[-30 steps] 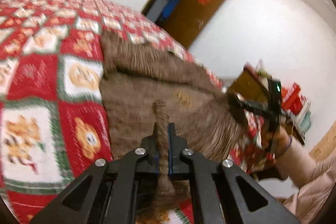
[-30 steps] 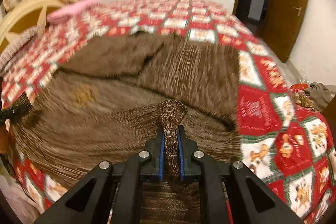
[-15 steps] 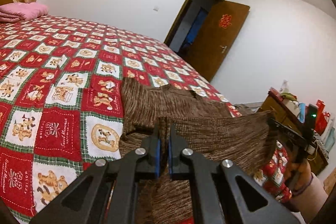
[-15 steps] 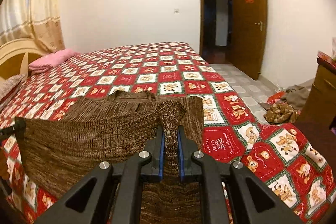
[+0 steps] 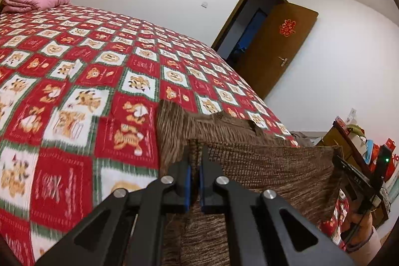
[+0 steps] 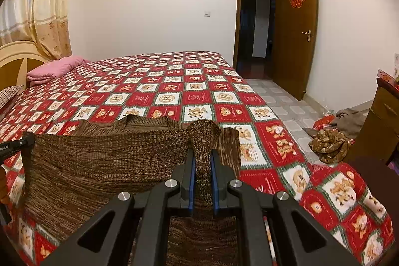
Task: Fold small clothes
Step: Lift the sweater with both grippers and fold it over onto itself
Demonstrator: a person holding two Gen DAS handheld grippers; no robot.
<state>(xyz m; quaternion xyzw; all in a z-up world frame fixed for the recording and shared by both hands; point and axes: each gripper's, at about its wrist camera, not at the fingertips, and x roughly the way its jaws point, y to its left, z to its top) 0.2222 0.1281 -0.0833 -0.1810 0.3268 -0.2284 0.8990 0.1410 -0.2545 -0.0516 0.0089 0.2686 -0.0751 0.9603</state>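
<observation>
Checkered bedspread (image 6: 199, 91), brown knit garment (image 6: 99, 161) stretched taut, seemingly ribbed, both tools clamping edge.

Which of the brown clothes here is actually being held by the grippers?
The brown knit garment on the bed, pinched by both grippers; the other brownish clothes lie untouched on the floor by the cabinet.
</observation>
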